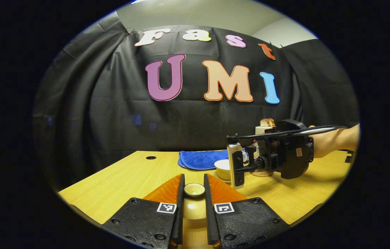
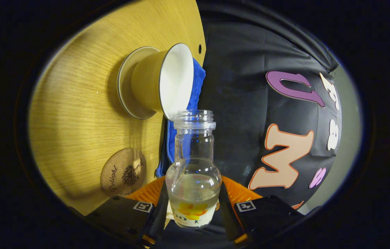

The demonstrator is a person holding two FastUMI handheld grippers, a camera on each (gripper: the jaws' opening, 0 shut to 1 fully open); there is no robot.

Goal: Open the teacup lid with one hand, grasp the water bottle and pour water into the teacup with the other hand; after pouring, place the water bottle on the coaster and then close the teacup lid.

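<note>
water bottle tipped, mouth at teacup rim

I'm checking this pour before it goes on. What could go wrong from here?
1. The water bottle is tipped with its mouth at the teacup rim, not over the bowl; water may spill onto the table.
2. The left gripper holds the small lid; it might slip.

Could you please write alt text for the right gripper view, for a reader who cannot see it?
The right gripper grips a clear, uncapped water bottle, tilted so its mouth nears the rim of an open teacup on its saucer. A round coaster and a blue cloth lie on the wooden table.
</note>
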